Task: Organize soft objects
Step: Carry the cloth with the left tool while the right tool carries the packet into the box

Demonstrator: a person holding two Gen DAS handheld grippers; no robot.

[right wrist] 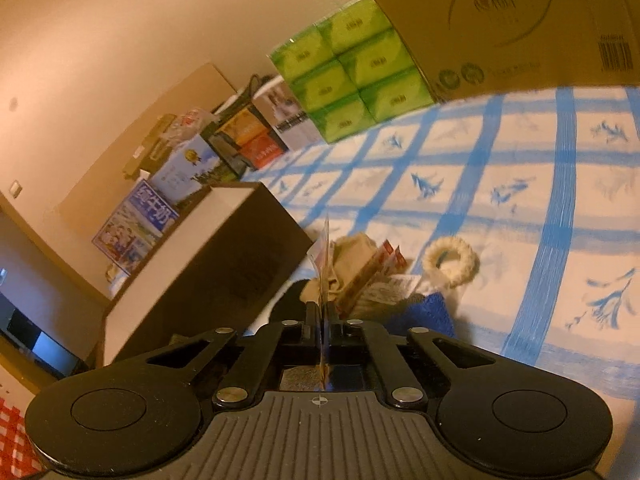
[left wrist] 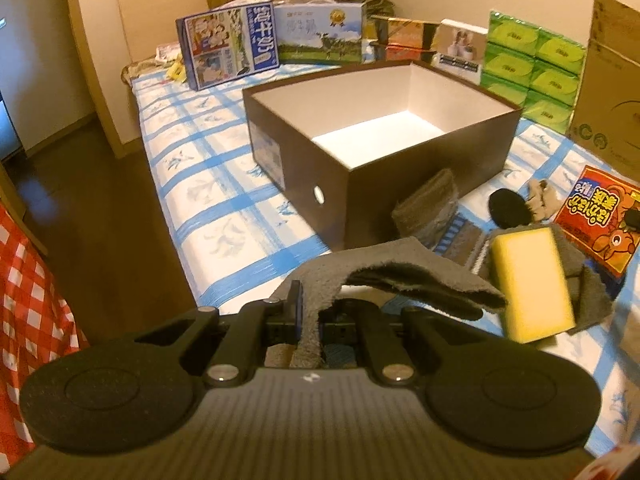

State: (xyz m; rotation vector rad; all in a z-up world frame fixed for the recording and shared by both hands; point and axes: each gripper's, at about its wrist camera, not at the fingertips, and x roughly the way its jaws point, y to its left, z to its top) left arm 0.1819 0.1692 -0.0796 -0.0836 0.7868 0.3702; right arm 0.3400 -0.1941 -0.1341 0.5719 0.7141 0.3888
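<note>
My left gripper [left wrist: 308, 300] is shut on a fold of grey cloth [left wrist: 400, 276], which hangs from the jaws and trails right. A yellow sponge [left wrist: 532, 284] sits against that cloth's right end. The open brown box [left wrist: 420, 168] with a white inside stands just beyond, with nothing visible in it. My right gripper [right wrist: 324, 320] is shut on a thin printed packet [right wrist: 325, 256], seen edge-on and standing up from the jaws. Beyond it lie a beige cloth [right wrist: 352, 252], a white ring-shaped scrunchie [right wrist: 450, 260] and a blue cloth [right wrist: 428, 312], beside the brown box [right wrist: 224, 264].
The blue-checked bed cover [left wrist: 208, 184] carries a folded brown cloth [left wrist: 428, 208], a black round pad [left wrist: 506, 208] and a red packet [left wrist: 600, 224]. Milk cartons [left wrist: 228, 48], green tissue packs [left wrist: 532, 68] and a cardboard box [left wrist: 608, 92] line the far side. The bed edge drops at left.
</note>
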